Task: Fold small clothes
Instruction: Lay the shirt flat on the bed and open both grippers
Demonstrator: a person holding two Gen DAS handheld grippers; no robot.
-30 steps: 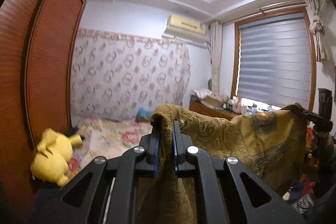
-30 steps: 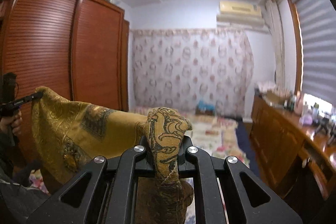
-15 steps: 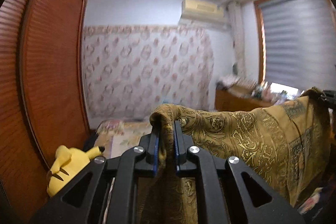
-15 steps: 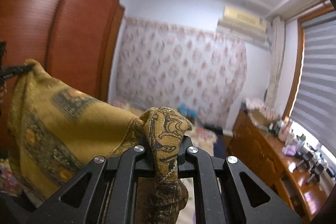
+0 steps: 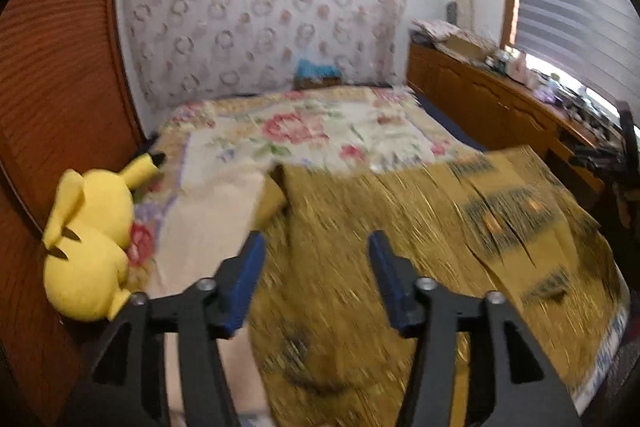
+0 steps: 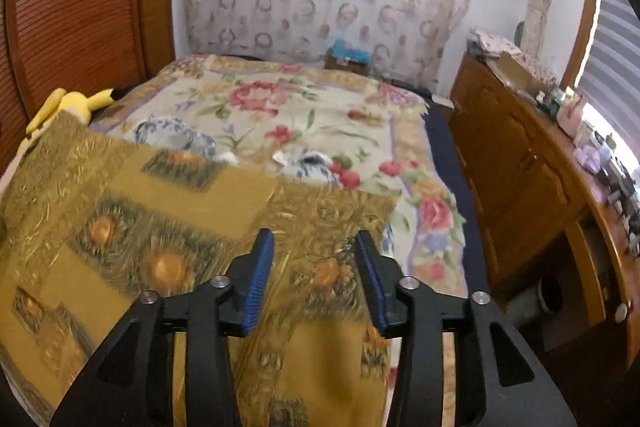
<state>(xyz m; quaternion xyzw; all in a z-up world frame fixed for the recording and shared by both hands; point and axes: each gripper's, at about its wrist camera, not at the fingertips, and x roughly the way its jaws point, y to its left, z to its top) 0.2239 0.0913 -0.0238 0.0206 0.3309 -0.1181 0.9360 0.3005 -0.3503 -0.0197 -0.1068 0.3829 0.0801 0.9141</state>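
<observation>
Beyond cloth (image 6: 120,239) edge, bare bedspread (image 6: 280,115)

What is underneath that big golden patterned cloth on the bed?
The golden cloth lies over the flowered bedspread, which shows beyond its far edge. Blue-and-white fabric peeks out at that edge in the right view. Whatever else lies under the cloth is covered.

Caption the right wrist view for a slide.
Right gripper, jaws just opened, releases the gold cloth onto the floral bed.
</observation>
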